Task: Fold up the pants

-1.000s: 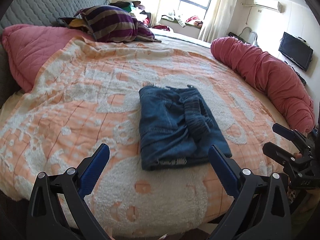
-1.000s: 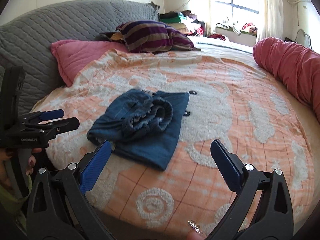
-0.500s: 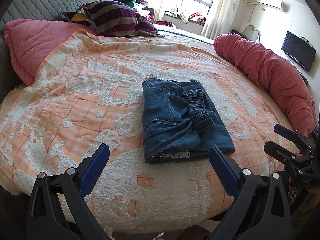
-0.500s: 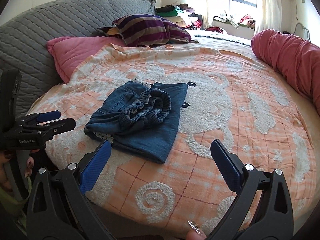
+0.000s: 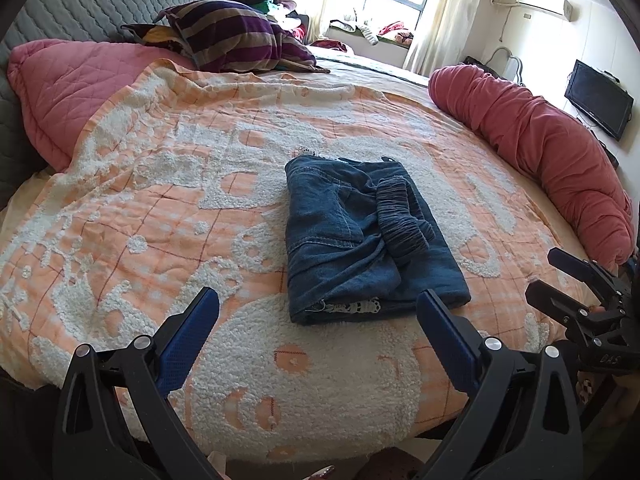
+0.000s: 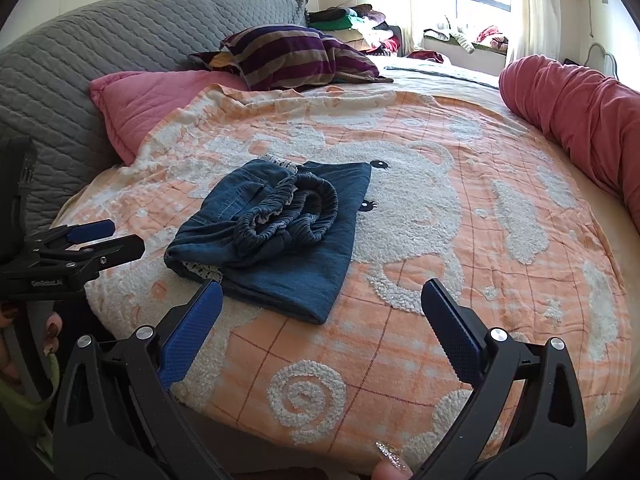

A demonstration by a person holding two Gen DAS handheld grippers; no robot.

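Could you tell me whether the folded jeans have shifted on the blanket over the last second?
No. The jeans lie beside the bear's eyes on the blanket as before; only the cameras moved.

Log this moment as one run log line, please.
stage: fold looks done | pants: folded bundle on blanket | left claw: open, empty | right claw: open, empty

The bedspread [image 5: 168, 184] lies bare all round the folded pants [image 5: 360, 236] — open room on the left, the right and the near side, up to the bed's edge. The far side is crowded: a pink quilt [image 5: 72, 88] and a striped pillow [image 5: 236, 38] line the grey headboard [image 6: 100, 52], and a long red bolster [image 5: 548, 152] walls the right rim — well apart from the pants.
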